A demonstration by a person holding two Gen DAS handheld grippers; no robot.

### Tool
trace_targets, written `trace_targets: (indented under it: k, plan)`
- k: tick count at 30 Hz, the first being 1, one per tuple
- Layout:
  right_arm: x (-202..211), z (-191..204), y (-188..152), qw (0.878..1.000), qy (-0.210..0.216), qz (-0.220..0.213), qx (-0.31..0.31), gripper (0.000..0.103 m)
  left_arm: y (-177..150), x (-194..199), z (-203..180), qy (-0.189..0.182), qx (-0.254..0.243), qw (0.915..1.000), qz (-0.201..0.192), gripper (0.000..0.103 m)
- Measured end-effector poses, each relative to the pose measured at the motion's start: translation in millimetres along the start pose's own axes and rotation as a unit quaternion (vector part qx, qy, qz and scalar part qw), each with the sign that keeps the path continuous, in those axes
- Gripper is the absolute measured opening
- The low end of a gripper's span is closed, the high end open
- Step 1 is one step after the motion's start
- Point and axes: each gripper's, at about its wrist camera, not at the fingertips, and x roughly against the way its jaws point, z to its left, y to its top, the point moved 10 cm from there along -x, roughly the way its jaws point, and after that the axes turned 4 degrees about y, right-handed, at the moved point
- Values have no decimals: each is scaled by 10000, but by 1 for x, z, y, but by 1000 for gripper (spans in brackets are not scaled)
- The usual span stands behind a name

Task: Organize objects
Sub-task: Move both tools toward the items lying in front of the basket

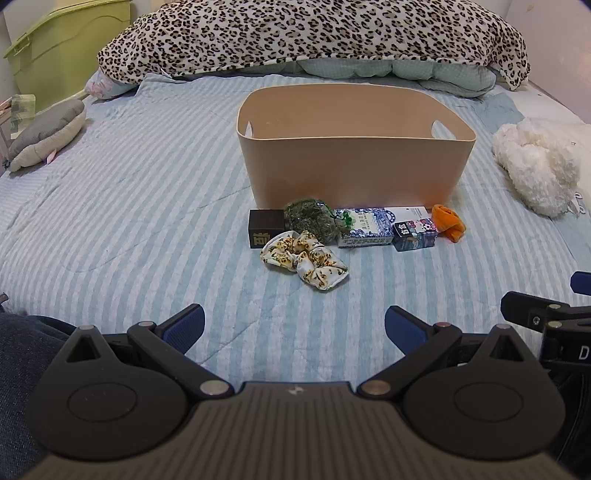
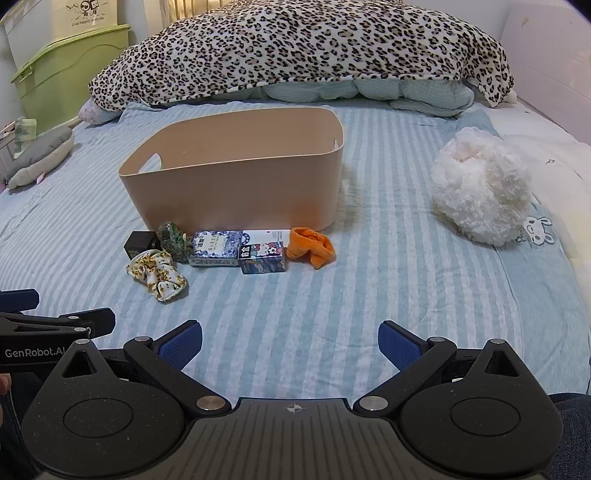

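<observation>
A tan plastic bin (image 1: 354,173) (image 2: 236,184) stands on the striped bed. In front of it lie a floral scrunchie (image 1: 304,258) (image 2: 157,271), a black box (image 1: 265,228) (image 2: 138,240), a green packet (image 1: 312,218) (image 2: 173,236), a blue-and-white box (image 1: 365,226) (image 2: 216,248), a cartoon-print box (image 1: 415,233) (image 2: 263,257) and an orange cloth (image 1: 447,221) (image 2: 310,245). My left gripper (image 1: 294,326) is open and empty, well short of the scrunchie. My right gripper (image 2: 290,341) is open and empty, short of the row.
A leopard-print duvet (image 1: 314,33) (image 2: 303,48) covers the bed's far end. A white fluffy toy (image 1: 535,166) (image 2: 480,192) lies right, a grey plush (image 1: 48,134) (image 2: 37,155) left. A green storage box (image 1: 62,48) stands beyond the left edge.
</observation>
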Motion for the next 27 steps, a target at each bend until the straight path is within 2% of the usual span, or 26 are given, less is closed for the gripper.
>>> trace_targets:
  k: [27]
  plan:
    - [-5, -8, 2, 9998, -45, 16, -189, 103, 0, -10, -5, -27, 53, 10000, 60, 103]
